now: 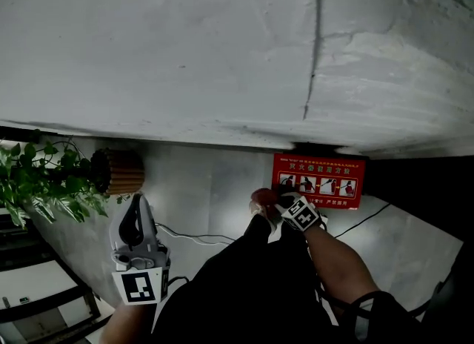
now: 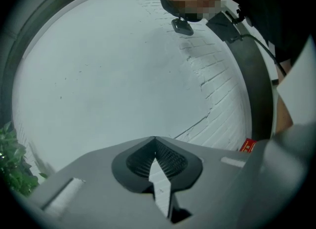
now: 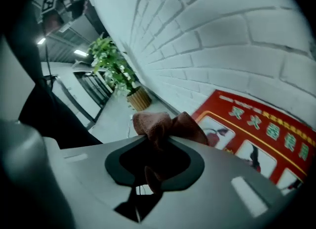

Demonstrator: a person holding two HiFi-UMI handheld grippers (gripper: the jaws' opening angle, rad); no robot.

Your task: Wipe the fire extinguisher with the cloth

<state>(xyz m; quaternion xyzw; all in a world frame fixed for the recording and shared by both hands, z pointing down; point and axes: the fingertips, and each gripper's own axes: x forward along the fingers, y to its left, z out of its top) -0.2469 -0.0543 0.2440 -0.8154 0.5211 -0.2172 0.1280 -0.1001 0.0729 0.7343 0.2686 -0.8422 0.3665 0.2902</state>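
A red fire-extinguisher box (image 1: 318, 181) with white pictograms stands on the floor against the wall; no extinguisher itself shows. My right gripper (image 1: 277, 206) is just left of the box and shut on a reddish-brown cloth (image 1: 262, 202). In the right gripper view the bunched cloth (image 3: 163, 124) bulges out of the closed jaws, with the red box face (image 3: 256, 144) close behind. My left gripper (image 1: 138, 202) is held away at the lower left, pointing at the bare wall. Its jaws (image 2: 154, 139) are shut with nothing between them. A corner of the red box (image 2: 248, 145) shows at the right.
A leafy plant (image 1: 44, 179) in a woven pot (image 1: 120, 172) stands at the left by the painted brick wall (image 1: 222, 53). A white cable (image 1: 192, 237) and a black cable (image 1: 363, 220) lie on the pale floor. A dark rack (image 1: 44, 305) sits at the lower left.
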